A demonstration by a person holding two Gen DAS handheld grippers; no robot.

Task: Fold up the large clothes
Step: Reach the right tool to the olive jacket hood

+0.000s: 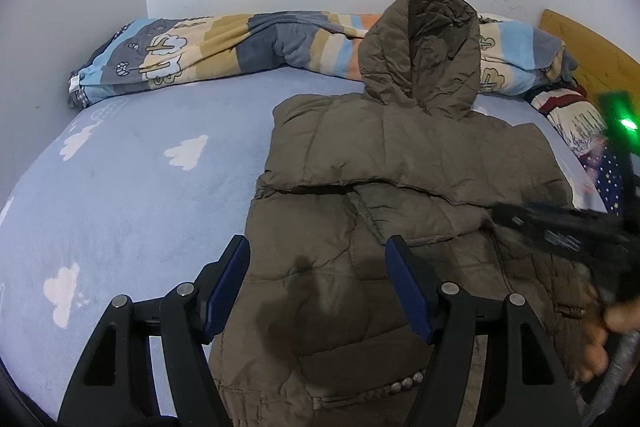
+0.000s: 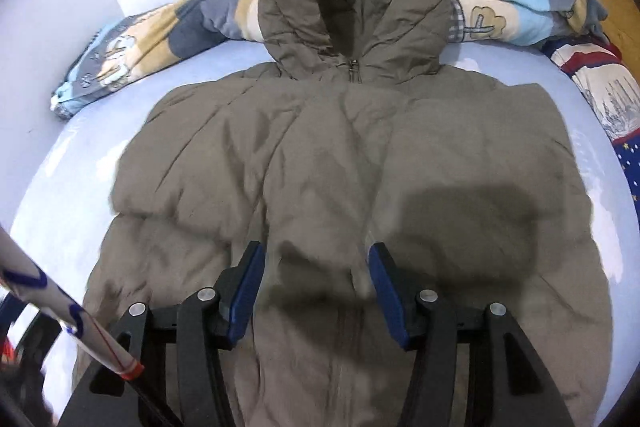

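Observation:
An olive-brown hooded puffer jacket point(image 1: 400, 155) lies front-up on a light blue bed sheet point(image 1: 132, 195), its hood toward the wall. In the left wrist view a sleeve lies folded across its chest. My left gripper point(image 1: 316, 247) hovers open over the jacket's lower left part, with nothing between its blue pads. The right gripper point(image 1: 520, 219) shows blurred at that view's right edge, with a hand point(image 1: 600, 339) behind it. In the right wrist view the jacket point(image 2: 340, 147) fills the frame, and my right gripper point(image 2: 316, 249) stands open above the zipper line near its middle.
A rolled patterned blanket point(image 1: 240, 47) lies along the white wall behind the hood. A red, white and blue pillow point(image 2: 600, 83) and a wooden headboard point(image 1: 592, 51) are at the right. A white rod with blue marks point(image 2: 60, 311) crosses the lower left of the right wrist view.

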